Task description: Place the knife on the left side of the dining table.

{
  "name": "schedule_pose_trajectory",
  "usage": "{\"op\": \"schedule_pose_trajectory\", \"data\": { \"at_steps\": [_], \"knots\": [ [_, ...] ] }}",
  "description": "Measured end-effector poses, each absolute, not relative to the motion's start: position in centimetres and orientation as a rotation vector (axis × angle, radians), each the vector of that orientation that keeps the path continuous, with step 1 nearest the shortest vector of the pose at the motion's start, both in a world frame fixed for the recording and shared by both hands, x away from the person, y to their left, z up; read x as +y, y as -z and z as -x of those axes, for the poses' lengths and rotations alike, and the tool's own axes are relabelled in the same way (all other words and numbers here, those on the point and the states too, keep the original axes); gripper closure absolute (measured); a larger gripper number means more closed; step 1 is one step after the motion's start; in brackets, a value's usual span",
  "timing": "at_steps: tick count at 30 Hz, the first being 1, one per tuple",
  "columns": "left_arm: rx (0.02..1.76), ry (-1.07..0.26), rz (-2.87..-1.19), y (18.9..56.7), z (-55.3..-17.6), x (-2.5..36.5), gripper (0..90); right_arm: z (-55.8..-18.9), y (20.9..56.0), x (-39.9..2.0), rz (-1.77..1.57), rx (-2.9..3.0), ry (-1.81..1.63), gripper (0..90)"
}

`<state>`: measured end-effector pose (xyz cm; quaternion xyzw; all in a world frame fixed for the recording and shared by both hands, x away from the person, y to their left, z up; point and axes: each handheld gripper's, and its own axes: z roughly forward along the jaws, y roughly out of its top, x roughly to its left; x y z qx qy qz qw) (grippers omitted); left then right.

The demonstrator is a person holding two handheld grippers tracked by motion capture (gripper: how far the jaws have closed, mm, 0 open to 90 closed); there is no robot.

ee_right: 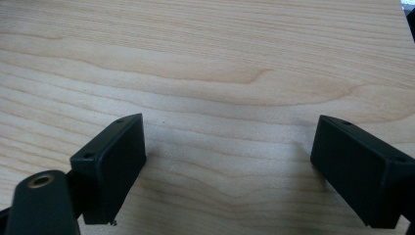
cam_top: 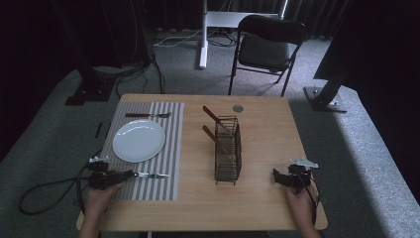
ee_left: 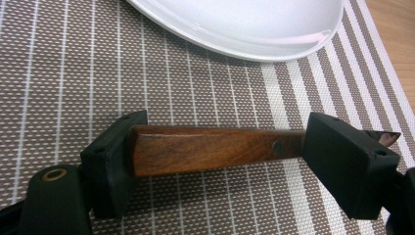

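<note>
A: From the high view, the left claw [cam_top: 128, 174] sits at the near edge of the brown-and-white striped placemat [cam_top: 168, 144], at the wooden handle of a steel knife [cam_top: 141, 174] lying just below the round white plate [cam_top: 138, 140]. The right claw [cam_top: 275, 177] rests apart on the light wooden table [cam_top: 267, 134], past a black wire cutlery basket [cam_top: 229, 151].

B: The left gripper view adds detail: the knife handle [ee_left: 210, 149] lies on the mat lengthwise between the spread jaws, which aren't pressing on it.

A: The right gripper view has jaws wide apart over bare table [ee_right: 220, 73], holding nothing.

B: No readable writing anywhere.
</note>
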<state>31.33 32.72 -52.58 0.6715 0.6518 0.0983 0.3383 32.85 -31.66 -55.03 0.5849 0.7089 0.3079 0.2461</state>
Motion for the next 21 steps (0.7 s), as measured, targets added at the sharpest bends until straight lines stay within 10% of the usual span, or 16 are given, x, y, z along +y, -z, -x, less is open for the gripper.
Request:
{"op": "schedule_pose_trajectory", "data": {
  "at_steps": [21],
  "knots": [
    [1.689, -0.461, -1.786, 52.54, -30.49, 32.18, 9.7, -32.85, 55.03, -31.66, -1.596, 1.934, -0.840, 12.4]
  ]
}}
